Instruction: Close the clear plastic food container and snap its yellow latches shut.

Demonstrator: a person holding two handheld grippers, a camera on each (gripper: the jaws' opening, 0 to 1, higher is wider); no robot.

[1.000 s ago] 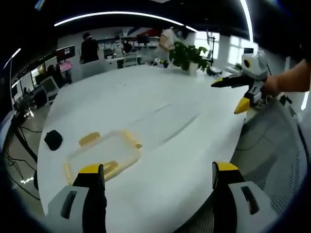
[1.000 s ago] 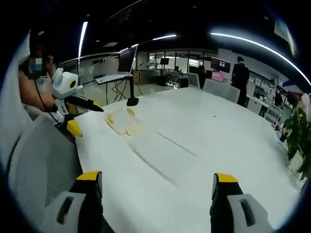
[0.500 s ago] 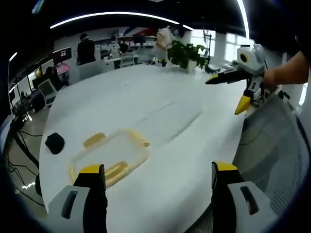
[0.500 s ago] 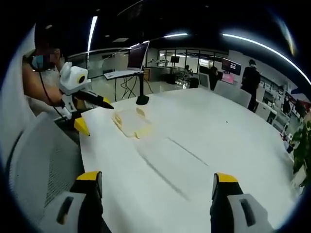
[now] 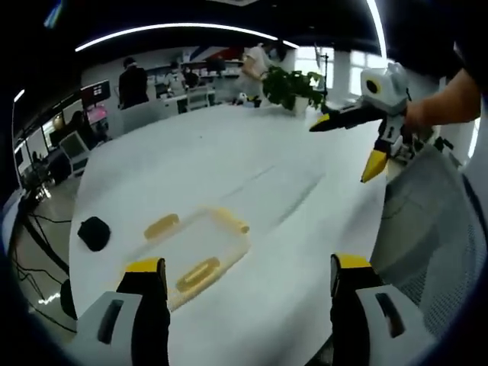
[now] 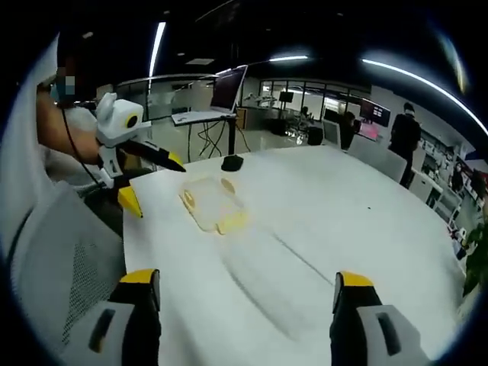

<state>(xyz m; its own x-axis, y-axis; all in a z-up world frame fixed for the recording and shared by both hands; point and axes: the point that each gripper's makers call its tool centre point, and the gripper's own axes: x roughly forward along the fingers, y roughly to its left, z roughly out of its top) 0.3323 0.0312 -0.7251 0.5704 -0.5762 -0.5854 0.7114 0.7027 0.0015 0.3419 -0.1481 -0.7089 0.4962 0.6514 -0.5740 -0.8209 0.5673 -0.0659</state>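
Left gripper [image 5: 242,293]: jaws spread wide, empty, above the table's [image 5: 252,164] near edge.
Container [image 5: 197,248]: clear, flat, yellow latches; near that edge, just past the left jaw.
Right gripper [image 6: 244,301]: wide apart, empty.
Unclear: lid and latch state, blurred.
Far: plant [image 5: 293,85].

On the table [image 5: 252,175] the container [image 5: 197,248] lies ahead of your left gripper [image 5: 242,301], a little to its left, with a small puck-like object [image 5: 94,232] on the table beyond the container's left end. Your right gripper [image 5: 358,141] hangs above the table's right edge, well apart from the container. A potted plant [image 5: 293,85] stands at the table's far end, behind the container.
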